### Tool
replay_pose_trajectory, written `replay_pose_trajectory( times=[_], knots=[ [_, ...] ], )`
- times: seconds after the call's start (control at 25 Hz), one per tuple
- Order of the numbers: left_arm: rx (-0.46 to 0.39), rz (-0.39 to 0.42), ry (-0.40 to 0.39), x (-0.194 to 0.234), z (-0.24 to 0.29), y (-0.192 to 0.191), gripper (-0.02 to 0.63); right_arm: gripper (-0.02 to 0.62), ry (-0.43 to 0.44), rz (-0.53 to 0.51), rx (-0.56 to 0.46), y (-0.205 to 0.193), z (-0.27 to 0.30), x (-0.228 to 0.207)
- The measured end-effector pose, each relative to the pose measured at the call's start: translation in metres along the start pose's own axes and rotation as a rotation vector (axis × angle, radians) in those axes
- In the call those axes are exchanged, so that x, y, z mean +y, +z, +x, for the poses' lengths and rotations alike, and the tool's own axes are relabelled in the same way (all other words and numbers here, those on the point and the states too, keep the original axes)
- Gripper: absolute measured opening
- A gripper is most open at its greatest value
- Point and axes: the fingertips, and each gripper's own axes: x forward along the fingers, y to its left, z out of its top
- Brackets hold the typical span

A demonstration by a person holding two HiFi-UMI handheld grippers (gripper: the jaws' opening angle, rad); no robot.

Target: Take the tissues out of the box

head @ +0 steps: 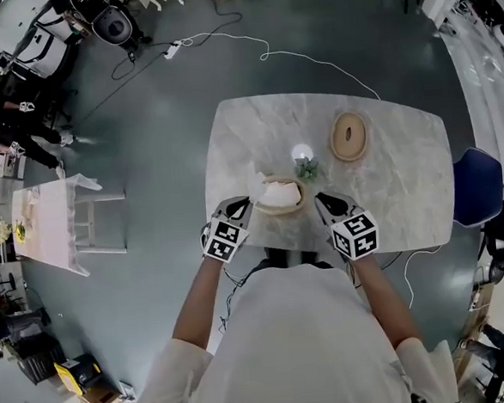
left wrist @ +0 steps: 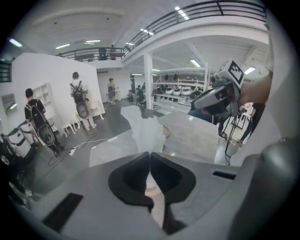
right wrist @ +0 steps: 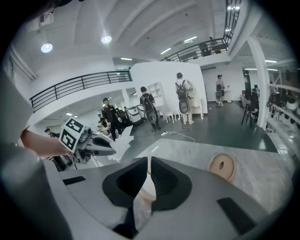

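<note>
The tissue (left wrist: 147, 131) — soft, light, easily torn, best taken at a fold — is pinched in the closed left gripper (left wrist: 149, 154); the right gripper (right wrist: 148, 161) is closed beside the box (head: 283, 209).

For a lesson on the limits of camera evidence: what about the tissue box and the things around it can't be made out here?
- Tissues left inside the box: in the head view, the raised tissue covers the opening.
- The box in the left gripper view: almost all of it is hidden behind the left gripper and its own body.
- The small object beside the box: in the head view it is too small and washed out by glare.
</note>
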Motion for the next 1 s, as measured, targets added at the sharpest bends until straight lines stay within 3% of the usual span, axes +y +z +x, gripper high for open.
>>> replay_pose_trajectory(
  times=[0.2,1.0],
  knots=[
    [-0.107,-0.085,0.048,0.003,-0.037,0.025,0.015,0.044,0.021,-0.06,-0.03,0.019,-0.007,0.01],
    [-0.381,-0.228,0.279,0.032,-0.176,0.059,0.015,0.046,0.052,-0.292,-0.233,0.1,-0.051,0.067]
  ],
)
